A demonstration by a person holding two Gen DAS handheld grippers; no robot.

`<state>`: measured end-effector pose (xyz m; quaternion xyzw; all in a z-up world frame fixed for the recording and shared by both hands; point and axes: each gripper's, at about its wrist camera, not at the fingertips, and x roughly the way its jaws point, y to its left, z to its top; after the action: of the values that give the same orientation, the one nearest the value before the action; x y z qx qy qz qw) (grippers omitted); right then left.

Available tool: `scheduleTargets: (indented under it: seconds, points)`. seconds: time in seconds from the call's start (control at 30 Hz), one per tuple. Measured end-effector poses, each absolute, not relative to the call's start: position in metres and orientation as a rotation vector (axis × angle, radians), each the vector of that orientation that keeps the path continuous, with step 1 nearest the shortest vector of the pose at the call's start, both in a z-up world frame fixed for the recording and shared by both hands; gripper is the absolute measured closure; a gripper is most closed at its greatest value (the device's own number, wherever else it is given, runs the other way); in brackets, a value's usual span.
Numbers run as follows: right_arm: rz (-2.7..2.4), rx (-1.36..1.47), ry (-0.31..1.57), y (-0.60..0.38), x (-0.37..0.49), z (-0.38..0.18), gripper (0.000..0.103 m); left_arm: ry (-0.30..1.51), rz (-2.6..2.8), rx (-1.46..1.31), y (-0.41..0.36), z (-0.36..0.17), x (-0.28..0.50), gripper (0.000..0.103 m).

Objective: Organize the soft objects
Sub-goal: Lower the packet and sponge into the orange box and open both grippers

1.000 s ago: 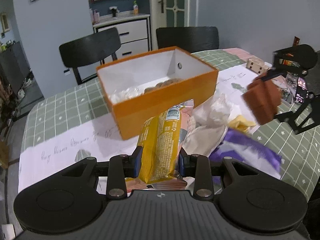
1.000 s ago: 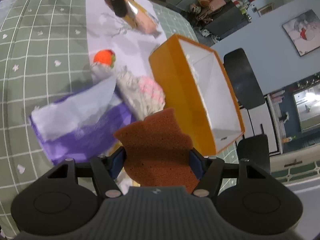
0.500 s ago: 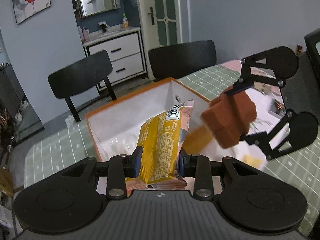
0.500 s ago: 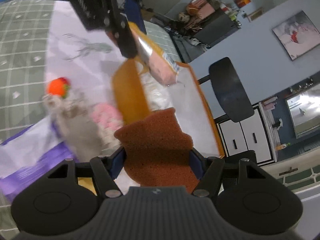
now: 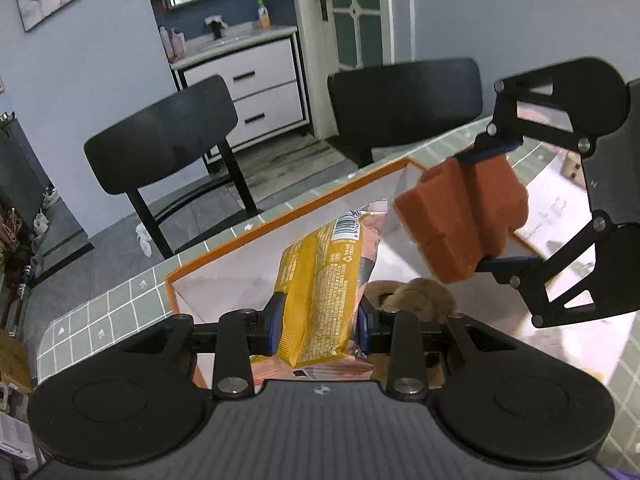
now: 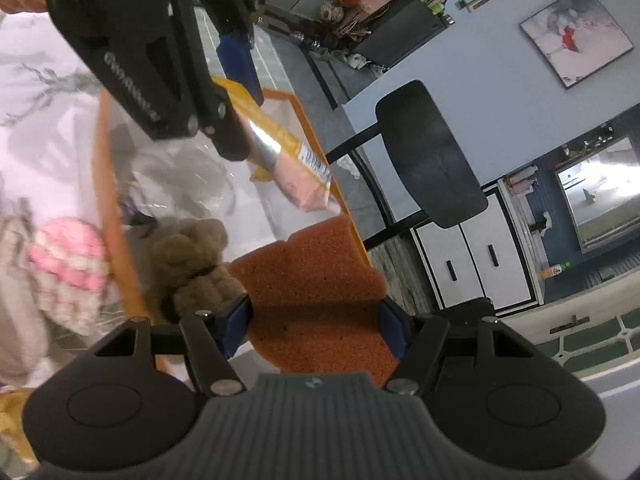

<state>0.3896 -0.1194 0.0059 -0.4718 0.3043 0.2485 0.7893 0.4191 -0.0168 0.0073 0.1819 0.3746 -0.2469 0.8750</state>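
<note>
While over the orange box: left claw pinching yellow packet, right claw clamping sponge.

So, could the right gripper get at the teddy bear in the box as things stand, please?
Probably not: the right gripper is shut on the sponge, so its jaws are full. The teddy bear lies uncovered in the open orange box, close beside it.

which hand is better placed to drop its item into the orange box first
Left, probably. The left gripper holds the yellow snack packet over the orange box interior; the right gripper's orange sponge sits nearer the rim.
</note>
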Motion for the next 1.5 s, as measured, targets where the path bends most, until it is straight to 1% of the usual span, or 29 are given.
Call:
scheduleTargets:
  seconds: [0.17,0.37,0.67,0.73,0.9,0.97,1.13,1.27,1.3,1.5]
  points:
    - [0.549,-1.039,0.684,-0.116,0.418,-0.023,0.037,0.817,-0.504,0.449,-0.024,-0.020,0.437,0.064]
    - [0.550,-1.065,0.696,-0.113,0.442,-0.055,0.036,0.865,-0.477,0.521,-0.036,-0.038,0.458,0.064]
    - [0.534,-1.057,0.728,-0.115,0.459,-0.078,0.036,0.886,-0.488,0.554,-0.048,-0.057,0.471,0.064]
    - [0.535,-1.053,0.739,-0.115,0.461,-0.080,0.035,0.902,-0.486,0.540,-0.047,-0.061,0.475,0.062]
    - [0.531,-1.074,0.747,-0.112,0.460,-0.087,0.033,0.922,-0.475,0.543,-0.047,-0.066,0.480,0.053]
    - [0.528,-1.073,0.753,-0.112,0.461,-0.087,0.033,0.930,-0.473,0.550,-0.048,-0.068,0.481,0.051]
    - [0.502,-1.076,0.770,-0.107,0.471,-0.089,0.027,0.951,-0.475,0.564,-0.056,-0.073,0.482,0.047]
    - [0.503,-1.066,0.795,-0.104,0.468,-0.089,0.022,0.984,-0.520,0.546,-0.059,-0.076,0.478,0.041]
    - [0.505,-1.062,0.798,-0.105,0.470,-0.088,0.020,0.988,-0.529,0.531,-0.058,-0.075,0.478,0.041]
    - [0.492,-1.049,0.805,-0.116,0.470,-0.083,0.020,0.973,-0.507,0.454,-0.050,-0.059,0.477,0.040]
